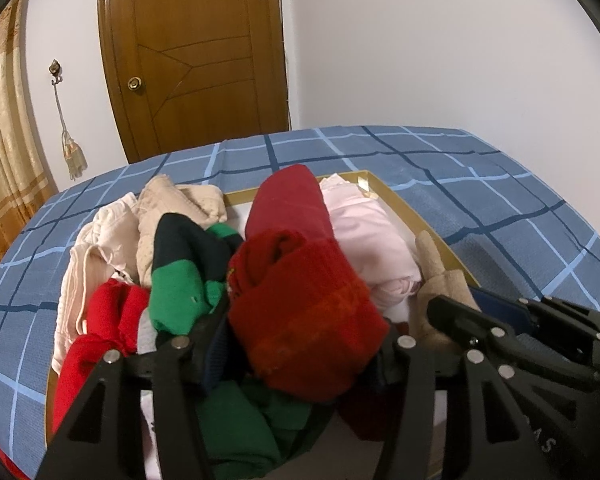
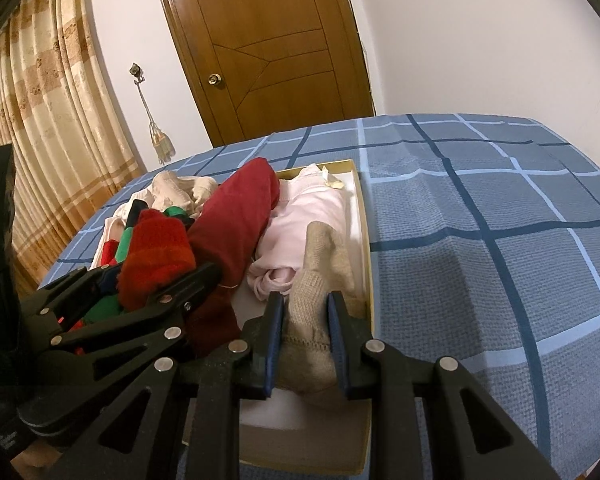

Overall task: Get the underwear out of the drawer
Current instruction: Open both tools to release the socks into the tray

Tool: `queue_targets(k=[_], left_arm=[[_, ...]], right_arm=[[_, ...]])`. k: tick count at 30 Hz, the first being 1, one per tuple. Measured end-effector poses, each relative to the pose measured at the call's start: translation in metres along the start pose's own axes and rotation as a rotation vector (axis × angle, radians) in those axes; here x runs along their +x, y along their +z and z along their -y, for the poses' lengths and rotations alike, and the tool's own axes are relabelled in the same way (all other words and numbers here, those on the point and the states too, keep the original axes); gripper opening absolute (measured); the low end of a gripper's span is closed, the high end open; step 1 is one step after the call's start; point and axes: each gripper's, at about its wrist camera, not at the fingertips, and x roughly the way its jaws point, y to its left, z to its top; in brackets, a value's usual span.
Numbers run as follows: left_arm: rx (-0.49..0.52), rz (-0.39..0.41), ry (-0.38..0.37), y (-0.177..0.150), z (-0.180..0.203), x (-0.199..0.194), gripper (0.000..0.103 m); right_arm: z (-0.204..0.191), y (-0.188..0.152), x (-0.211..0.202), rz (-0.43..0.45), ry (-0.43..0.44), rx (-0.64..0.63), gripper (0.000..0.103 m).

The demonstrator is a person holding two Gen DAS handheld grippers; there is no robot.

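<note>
So, starting at the left edge of the bed [image 2: 480, 220] with its blue checked sheet, you have the drawer [image 2: 367, 240], a shallow gold-rimmed tray, lying on top of it and packed with folded clothes. Cream and beige pieces [image 1: 168, 208] fill its far left corner, with a bright red garment [image 1: 100, 320] and a green-and-navy one [image 1: 176, 276] nearer you. Your left tool [image 1: 300, 344] has its jaws partly apart around a rolled red knit piece [image 1: 304, 304]; whether the pads press on it I cannot tell. Behind that roll a dark red garment [image 2: 240, 216] runs toward the far edge. Next comes the pale pink underwear [image 2: 300, 216], lying inside the drawer toward its right wall. Furthest right, along that wall, your right tool [image 2: 305, 340] stands with its jaws narrowly apart and clamped on a beige knit piece [image 2: 320, 264], the blue pads pressing both its sides
</note>
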Motion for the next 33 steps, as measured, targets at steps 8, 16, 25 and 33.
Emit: queue_targets(k=[8,16,25,33], left_arm=[[0.010,0.003,0.008,-0.002,0.002,-0.003,0.056],[-0.026,0.000,-0.033,-0.001,-0.004,-0.009,0.067],[-0.011,-0.026,-0.009,0.001,-0.004,-0.016,0.071],[-0.016,0.065,0.177,0.003,-0.018,-0.039,0.103]], right_arm=[[0.002,0.002,0.003,-0.009,0.011,0.000,0.025],[0.007,-0.001,-0.003,0.003,0.038,0.022,0.029],[0.009,-0.002,-0.011,-0.004,0.063,0.057,0.030],[0.006,-0.003,-0.012,0.011,0.177,0.112,0.030]])
